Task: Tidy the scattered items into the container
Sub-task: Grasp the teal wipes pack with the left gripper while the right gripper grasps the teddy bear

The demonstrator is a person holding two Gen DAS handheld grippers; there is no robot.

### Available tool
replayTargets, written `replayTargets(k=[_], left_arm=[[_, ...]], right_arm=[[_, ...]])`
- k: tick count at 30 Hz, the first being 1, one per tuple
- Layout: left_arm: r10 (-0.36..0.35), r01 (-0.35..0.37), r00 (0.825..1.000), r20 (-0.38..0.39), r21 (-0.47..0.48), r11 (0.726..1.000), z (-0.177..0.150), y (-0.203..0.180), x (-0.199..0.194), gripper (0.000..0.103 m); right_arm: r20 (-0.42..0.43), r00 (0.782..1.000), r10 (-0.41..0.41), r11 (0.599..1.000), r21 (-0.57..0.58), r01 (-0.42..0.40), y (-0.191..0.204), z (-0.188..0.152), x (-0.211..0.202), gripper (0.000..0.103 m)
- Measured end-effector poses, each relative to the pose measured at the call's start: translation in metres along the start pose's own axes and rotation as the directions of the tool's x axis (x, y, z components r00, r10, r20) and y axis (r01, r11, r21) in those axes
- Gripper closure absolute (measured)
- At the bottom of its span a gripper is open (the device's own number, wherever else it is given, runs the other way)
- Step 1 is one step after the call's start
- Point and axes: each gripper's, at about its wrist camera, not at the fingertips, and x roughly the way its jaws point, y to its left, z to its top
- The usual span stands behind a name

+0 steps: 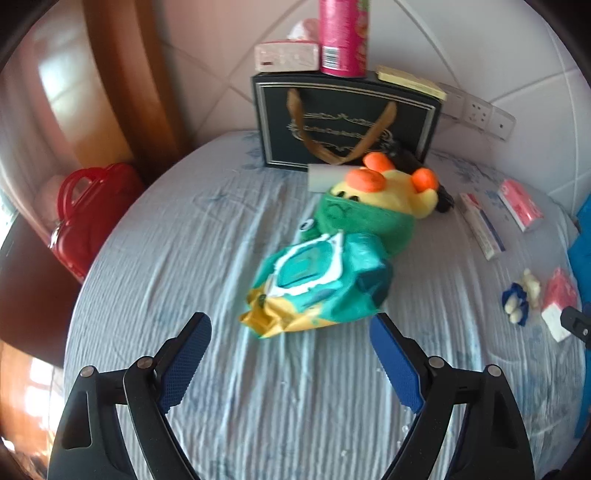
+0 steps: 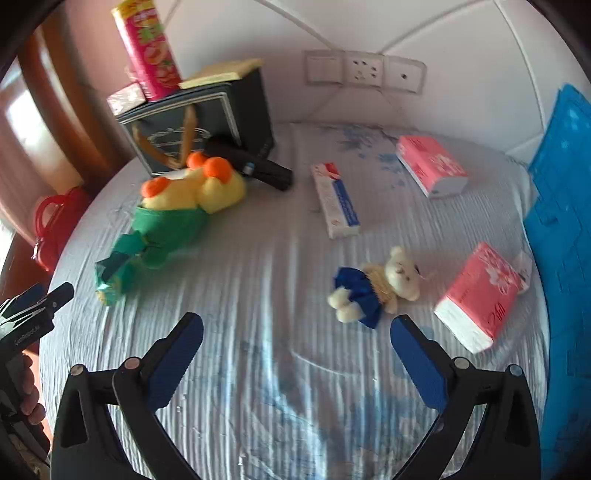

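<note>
A teal and yellow wet-wipes pack (image 1: 321, 284) lies on the striped bed sheet just ahead of my open, empty left gripper (image 1: 291, 328). Behind it lies a yellow and green plush toy (image 1: 380, 203). In the right wrist view my right gripper (image 2: 295, 328) is open and empty, with a small teddy bear in blue (image 2: 373, 288) just ahead to its right. A pink tissue pack (image 2: 480, 295) lies right of the bear, another (image 2: 430, 168) farther back, and a toothpaste box (image 2: 336, 199) in the middle. The plush (image 2: 184, 199) and wipes pack (image 2: 114, 273) lie at left.
A dark gift bag (image 1: 345, 118) stands at the back of the bed, with a pink can (image 1: 343, 35), a tissue box (image 1: 286, 55) and a yellow notepad (image 1: 410, 81) on top. A black object (image 2: 258, 166) lies beside it. A blue container (image 2: 561, 206) is at right. A red case (image 1: 88, 214) sits left of the bed.
</note>
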Motion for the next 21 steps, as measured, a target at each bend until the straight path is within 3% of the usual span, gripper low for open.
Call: replayTargets(k=[6,11,13,14,16,21], left_arm=[[0.076,-0.072,0.996,-0.037,0.099,0.992,0.010,-0.050,0.049,0.015],[0.115,-0.106,0.990,-0.076,0.113,0.988,0.013,-0.054,0.081,0.015],[0.111,-0.104,0.991,-0.069,0.109,0.989,0.016,-0.053,0.086,0.027],[0.117,-0.109,0.991,-0.069,0.110,0.988,0.017,-0.052,0.089,0.041],[0.145,-0.138,0.987,-0.062,0.110,0.984,0.019,-0.050,0.093,0.055],[0.140,-0.135,0.989,-0.054,0.082,0.987,0.020,-0.041,0.091,0.065]], right_arm=[[-0.073,0.994,-0.087,0.988,0.119,0.095,-0.060,-0.002,0.023,0.000],[-0.089,0.991,-0.099,0.987,0.115,0.109,-0.066,0.011,0.047,0.000],[-0.103,0.990,-0.092,0.988,0.118,0.104,-0.064,0.018,0.061,0.000],[-0.111,0.990,-0.083,0.986,0.132,0.098,-0.064,0.021,0.069,0.000],[-0.131,0.990,-0.047,0.982,0.176,0.070,-0.067,0.026,0.084,0.000],[-0.166,0.984,-0.057,0.967,0.237,0.096,-0.066,0.034,0.116,0.000]])
